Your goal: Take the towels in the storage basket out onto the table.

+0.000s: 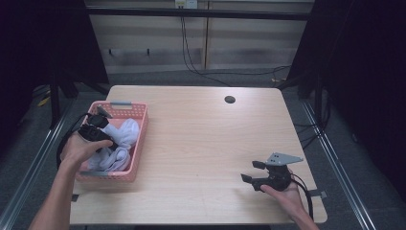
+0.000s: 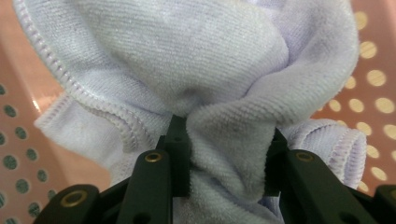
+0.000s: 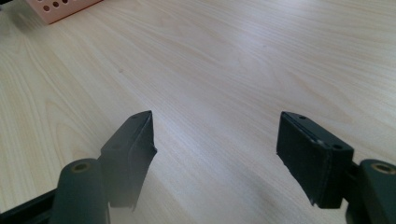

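— Both grippers first: how do they stand?

— Left gripper point(image 1: 103, 129) reaches into the pink basket point(image 1: 139, 143) at the table's left edge, and its jaws are clamped on a bunched fold of the white cloth point(image 2: 224, 154). In the left gripper view the fabric is pinched between the two black pads, with the rest of it billowing up above them. Right gripper point(image 1: 253, 171) sits over bare wood near the table's front right corner, jaws spread wide with nothing between them.

— Now largest to smallest, please.

— Biggest is the wooden table point(image 1: 206, 139), pale and grained. Next comes the basket, perforated plastic, standing lengthwise along the left side; its holes show behind the cloth in the left gripper view, and a corner of it shows far off in the right gripper view.

— And the cloth itself?

— It lies inside the basket, crumpled in soft folds, a stitched hem running along one edge. Smallest is a dark round hole point(image 1: 230, 99) in the tabletop, near the far edge, well apart from both hands.
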### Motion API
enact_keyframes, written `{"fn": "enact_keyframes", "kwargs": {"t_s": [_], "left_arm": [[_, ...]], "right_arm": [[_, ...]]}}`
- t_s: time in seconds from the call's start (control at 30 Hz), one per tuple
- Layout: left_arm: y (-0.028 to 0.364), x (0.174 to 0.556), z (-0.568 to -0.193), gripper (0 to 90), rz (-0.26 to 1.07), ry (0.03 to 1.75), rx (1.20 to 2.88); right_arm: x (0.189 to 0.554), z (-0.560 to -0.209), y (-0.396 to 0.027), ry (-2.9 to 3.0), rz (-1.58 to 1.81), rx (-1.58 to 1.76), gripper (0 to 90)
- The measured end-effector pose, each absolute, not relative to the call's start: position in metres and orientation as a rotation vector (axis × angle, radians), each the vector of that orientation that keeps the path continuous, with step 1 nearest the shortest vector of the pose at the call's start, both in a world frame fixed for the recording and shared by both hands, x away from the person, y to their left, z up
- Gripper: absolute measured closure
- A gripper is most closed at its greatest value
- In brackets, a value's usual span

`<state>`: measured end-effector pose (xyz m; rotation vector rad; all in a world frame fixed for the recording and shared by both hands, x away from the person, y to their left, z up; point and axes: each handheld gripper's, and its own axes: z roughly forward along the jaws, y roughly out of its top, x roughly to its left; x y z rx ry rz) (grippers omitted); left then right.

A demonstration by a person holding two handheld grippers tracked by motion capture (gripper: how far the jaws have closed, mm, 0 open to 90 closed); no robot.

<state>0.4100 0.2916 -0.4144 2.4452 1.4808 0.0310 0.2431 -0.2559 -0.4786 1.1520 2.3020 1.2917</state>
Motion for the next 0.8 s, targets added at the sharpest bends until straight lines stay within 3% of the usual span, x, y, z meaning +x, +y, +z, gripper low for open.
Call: {"fn": "enact_keyframes", "kwargs": {"t_s": [0.8], "left_arm": [[0.318, 0.394, -0.362, 64.1, 0.119, 1.419, 2.319]], "right_arm": [[0.243, -0.479, -0.255, 2.306, 1.294, 1.145, 27.3]]}}
